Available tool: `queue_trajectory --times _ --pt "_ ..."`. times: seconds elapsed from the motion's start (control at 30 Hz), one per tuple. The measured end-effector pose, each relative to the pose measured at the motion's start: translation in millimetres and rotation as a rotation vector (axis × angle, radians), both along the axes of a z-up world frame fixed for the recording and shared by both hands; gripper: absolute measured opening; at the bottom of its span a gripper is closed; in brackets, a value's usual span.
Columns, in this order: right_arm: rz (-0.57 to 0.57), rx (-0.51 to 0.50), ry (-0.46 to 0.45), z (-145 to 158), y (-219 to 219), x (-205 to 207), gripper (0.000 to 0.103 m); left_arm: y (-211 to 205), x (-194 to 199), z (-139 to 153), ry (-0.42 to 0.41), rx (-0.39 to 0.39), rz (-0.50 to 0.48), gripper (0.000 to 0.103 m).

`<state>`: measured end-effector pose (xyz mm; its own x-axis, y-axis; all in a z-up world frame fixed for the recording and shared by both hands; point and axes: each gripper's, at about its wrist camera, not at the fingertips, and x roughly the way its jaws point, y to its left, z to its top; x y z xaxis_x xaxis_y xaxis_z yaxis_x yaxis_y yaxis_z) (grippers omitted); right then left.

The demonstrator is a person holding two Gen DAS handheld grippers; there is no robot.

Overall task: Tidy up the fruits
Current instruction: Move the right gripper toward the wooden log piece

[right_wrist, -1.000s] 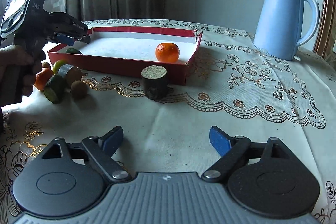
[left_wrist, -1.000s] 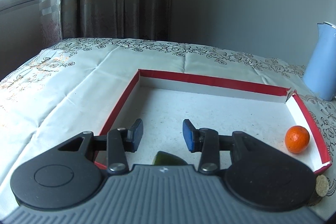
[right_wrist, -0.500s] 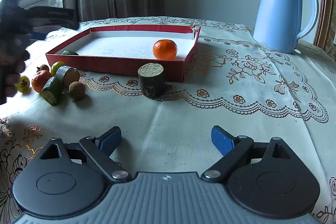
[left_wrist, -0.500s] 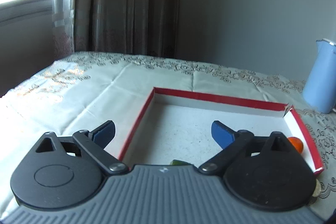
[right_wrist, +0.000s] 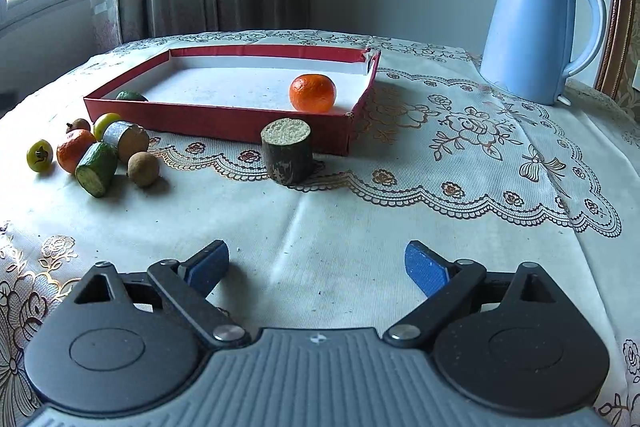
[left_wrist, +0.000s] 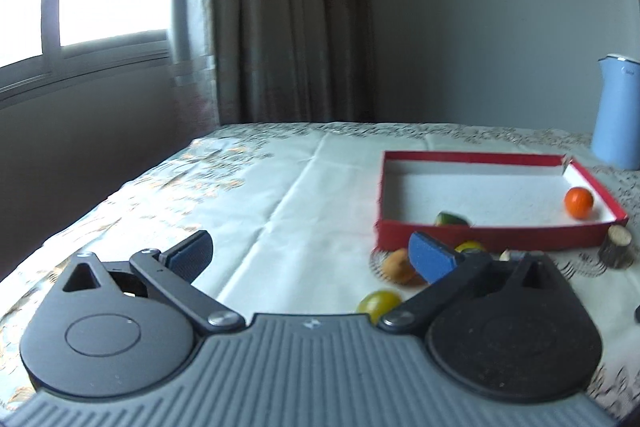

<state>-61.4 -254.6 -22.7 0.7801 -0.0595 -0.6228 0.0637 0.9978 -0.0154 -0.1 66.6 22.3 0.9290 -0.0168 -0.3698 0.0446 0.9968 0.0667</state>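
A red tray holds an orange tangerine and a green fruit at its near-left corner. Several loose fruits lie left of the tray: a yellow-green fruit, a second tangerine, a cut cucumber piece, a brown round fruit. My left gripper is open and empty, held left of the pile. My right gripper is open and empty above the tablecloth, in front of the tray.
A dark cut cylinder stands in front of the tray's near wall. A blue kettle stands at the back right. A window and curtain are behind the table's left edge.
My left gripper has opened wide, pulled back out of the tray and swung left, leaving the green fruit in the tray. The right gripper has barely moved.
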Motion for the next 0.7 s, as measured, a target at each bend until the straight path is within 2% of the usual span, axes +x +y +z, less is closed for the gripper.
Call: queue_trajectory --times 0.17,0.27,0.33,0.47,0.57,0.7 --pt "-0.007 -0.023 -0.005 0.1 3.5 0.2 0.098 23.7 -5.3 -18.3 0.052 -0.061 0.044 0.103" --pt "0.029 -0.053 -0.059 4.1 11.4 -4.5 0.098 32.9 -3.9 -25.1 0.079 -0.092 0.065 0.103" --pt "0.018 -0.06 -0.117 8.7 14.1 -7.1 0.098 38.1 -4.5 -26.5 0.085 -0.12 0.057 0.103" --pt "-0.021 -0.071 -0.116 13.7 13.8 7.1 0.097 38.4 -7.0 -28.3 0.094 -0.119 0.03 0.103" --pt "-0.022 -0.091 -0.115 17.6 15.6 19.4 0.093 33.7 -4.9 -29.7 0.11 -0.093 0.02 0.103" --pt "-0.009 -0.134 -0.11 19.5 19.3 37.5 0.08 28.5 -3.0 -31.1 0.117 -0.069 0.002 0.103"
